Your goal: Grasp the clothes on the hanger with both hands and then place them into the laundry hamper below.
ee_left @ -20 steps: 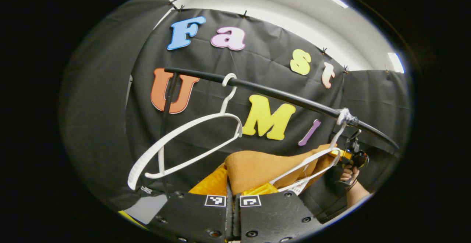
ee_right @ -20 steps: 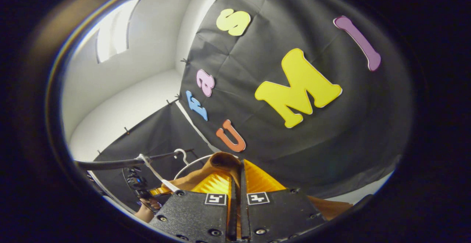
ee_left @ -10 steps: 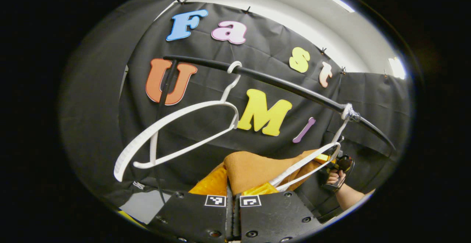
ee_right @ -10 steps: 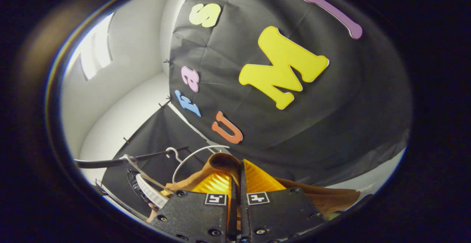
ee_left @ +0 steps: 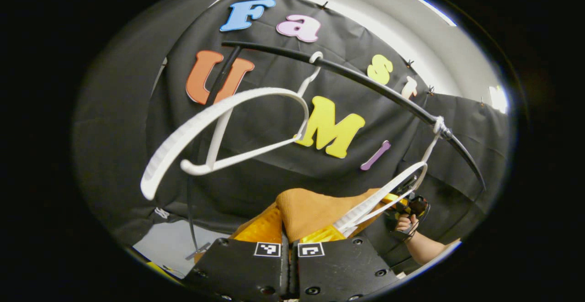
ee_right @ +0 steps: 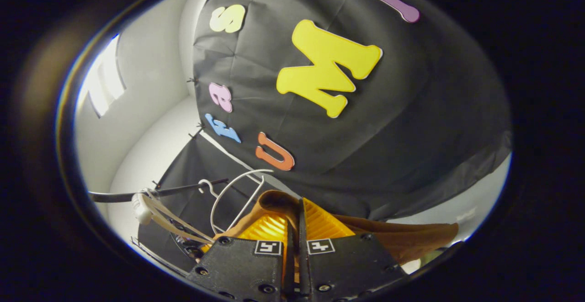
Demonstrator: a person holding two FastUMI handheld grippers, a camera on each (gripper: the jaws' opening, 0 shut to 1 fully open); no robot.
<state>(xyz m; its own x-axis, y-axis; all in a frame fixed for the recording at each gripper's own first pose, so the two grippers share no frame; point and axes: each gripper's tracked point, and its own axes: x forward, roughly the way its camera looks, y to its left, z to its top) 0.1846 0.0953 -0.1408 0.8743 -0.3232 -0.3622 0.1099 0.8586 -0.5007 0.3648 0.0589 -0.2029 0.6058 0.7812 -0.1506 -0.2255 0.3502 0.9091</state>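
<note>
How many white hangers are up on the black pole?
2. One bare hanger hooks near the middle of the black pole. The other hanger hangs by the pole's far end, against the orange-brown clothes. More may be hidden.

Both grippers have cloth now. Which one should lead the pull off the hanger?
Probably left. The left gripper pinches the cloth with the hanger right beside its fingers; the right gripper holds cloth farther from it.

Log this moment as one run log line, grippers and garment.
left gripper: shut on brown garment | right gripper: shut on garment | white hanger: bare, on rail | hamper: unseen
</note>
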